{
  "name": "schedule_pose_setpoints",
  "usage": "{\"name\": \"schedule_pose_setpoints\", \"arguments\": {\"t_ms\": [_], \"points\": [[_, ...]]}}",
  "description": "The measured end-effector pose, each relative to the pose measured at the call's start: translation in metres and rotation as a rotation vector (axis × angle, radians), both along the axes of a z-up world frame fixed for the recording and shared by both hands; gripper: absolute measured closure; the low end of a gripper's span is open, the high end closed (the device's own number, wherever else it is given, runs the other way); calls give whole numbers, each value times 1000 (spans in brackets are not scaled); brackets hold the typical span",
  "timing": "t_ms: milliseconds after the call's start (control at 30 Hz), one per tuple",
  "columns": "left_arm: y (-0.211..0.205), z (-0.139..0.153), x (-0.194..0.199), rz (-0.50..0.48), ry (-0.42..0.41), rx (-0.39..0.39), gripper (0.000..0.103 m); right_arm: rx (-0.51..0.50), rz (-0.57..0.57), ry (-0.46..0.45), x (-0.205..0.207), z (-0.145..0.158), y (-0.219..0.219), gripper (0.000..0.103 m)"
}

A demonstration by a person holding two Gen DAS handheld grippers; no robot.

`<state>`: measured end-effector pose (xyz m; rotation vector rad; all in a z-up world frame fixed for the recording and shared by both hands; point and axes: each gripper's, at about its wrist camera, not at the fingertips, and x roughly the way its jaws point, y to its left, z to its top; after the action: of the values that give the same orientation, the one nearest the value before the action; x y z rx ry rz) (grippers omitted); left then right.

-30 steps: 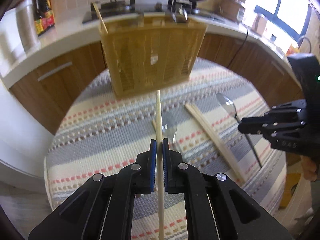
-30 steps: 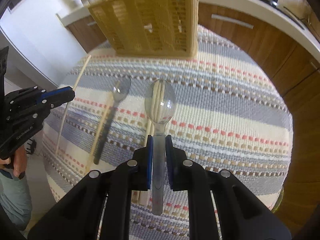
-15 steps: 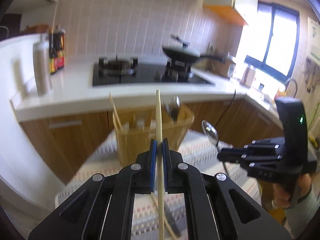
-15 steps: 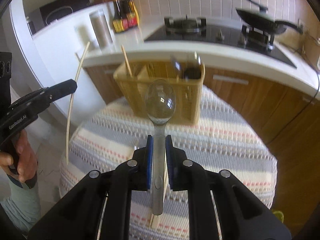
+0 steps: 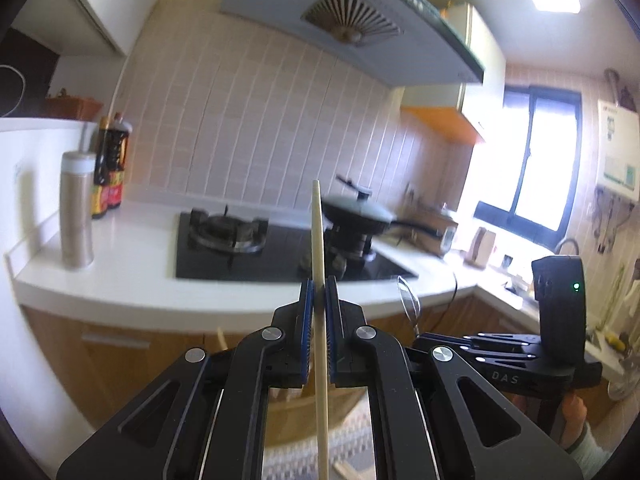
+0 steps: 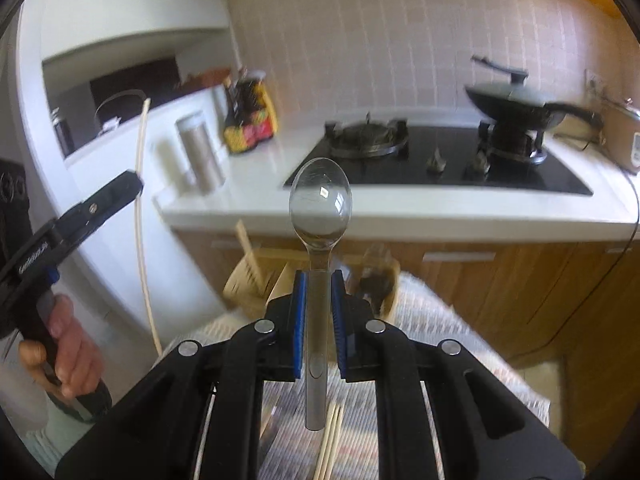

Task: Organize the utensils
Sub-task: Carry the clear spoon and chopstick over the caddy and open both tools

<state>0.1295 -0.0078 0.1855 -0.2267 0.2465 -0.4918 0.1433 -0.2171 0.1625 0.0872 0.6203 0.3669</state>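
Left wrist view: left gripper (image 5: pixel 316 292) fingers closed on thin pale wooden chopstick (image 5: pixel 318 240), upright, raised in front of black gas stove (image 5: pixel 280 250).

Right wrist view: right gripper (image 6: pixel 317 292) fingers clamp shiny metal spoon (image 6: pixel 320 216) by handle, bowl up, above woven yellow basket (image 6: pixel 256 280) w/ utensils on striped desk (image 6: pixel 440 320).

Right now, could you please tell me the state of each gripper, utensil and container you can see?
left gripper: shut on the chopstick, held upright.
right gripper: shut on the spoon, bowl pointing up.
wicker basket: upright on the striped cloth, a chopstick already standing in it.
loose chopsticks: lying on the cloth.
wok: lidded, on the stove.
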Motion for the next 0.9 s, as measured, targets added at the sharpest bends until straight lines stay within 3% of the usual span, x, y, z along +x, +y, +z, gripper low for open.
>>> {"name": "schedule_pose_setpoints", "arguments": {"t_ms": [300, 600, 900], "points": [[7, -14, 52, 59, -41, -40, 99, 98, -58, -117, 52, -7, -10, 92], [19, -46, 96, 120, -20, -74, 99, 73, -113, -235, 76, -34, -7, 92], [11, -69, 101, 152, -71, -38, 99, 17, -115, -291, 83, -59, 0, 92]]}}
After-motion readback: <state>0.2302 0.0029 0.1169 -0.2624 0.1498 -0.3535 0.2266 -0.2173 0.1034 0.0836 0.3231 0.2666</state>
